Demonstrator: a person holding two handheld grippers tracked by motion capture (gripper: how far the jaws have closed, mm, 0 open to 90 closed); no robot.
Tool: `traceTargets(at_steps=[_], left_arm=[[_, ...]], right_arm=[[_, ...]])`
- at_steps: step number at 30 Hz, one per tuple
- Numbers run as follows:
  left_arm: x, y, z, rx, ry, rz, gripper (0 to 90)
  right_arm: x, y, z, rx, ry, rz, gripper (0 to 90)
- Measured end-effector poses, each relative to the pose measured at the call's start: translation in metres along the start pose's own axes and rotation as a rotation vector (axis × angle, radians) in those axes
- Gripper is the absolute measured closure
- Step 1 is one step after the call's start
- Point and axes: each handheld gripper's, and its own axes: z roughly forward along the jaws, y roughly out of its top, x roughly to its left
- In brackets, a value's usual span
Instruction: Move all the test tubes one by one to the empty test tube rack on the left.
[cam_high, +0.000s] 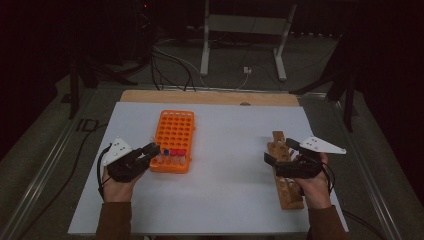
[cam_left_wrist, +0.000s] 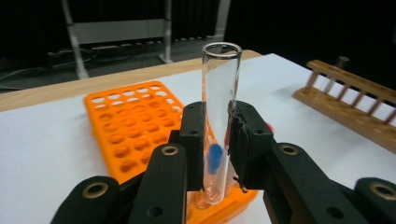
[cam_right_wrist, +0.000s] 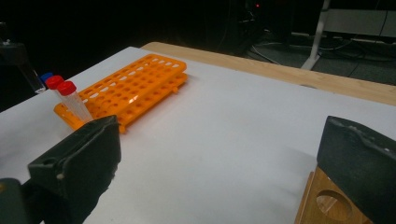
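Between the black pads of my left gripper (cam_left_wrist: 218, 140) stands a clear glass tube (cam_left_wrist: 219, 107), round and smooth, open at the top, and the jaws are clenched on its lower half. It is upright at the near edge of the orange plastic rack (cam_left_wrist: 135, 126), which has many round holes; a small blue cap (cam_left_wrist: 214, 157) shows behind the glass. My right gripper (cam_right_wrist: 224, 154) is released, its rough matte jaws wide apart, above the wooden rack (cam_high: 286, 170) on the white table sheet (cam_high: 225, 150).
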Motion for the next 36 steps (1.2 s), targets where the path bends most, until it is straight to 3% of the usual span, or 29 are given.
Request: traceTargets(at_steps=[10,15,24,36], left_arm=[[0.010,-0.005,-0.001,-0.042,0.134,-0.003,76.5],[0.015,-0.010,0.002,-0.044,0.168,-0.010,76.5],[0.025,-0.022,0.023,-0.021,0.180,-0.048,76.6],[0.028,-0.038,0.041,0.069,0.177,-0.042,76.6]], right_arm=[[0.001,0.000,0.001,-0.001,0.004,-0.005,0.0],[0.001,0.000,0.001,0.000,0.005,-0.004,0.0],[0.003,0.000,0.003,0.003,0.008,-0.009,0.0],[0.003,0.000,0.002,0.004,0.012,-0.008,0.0]])
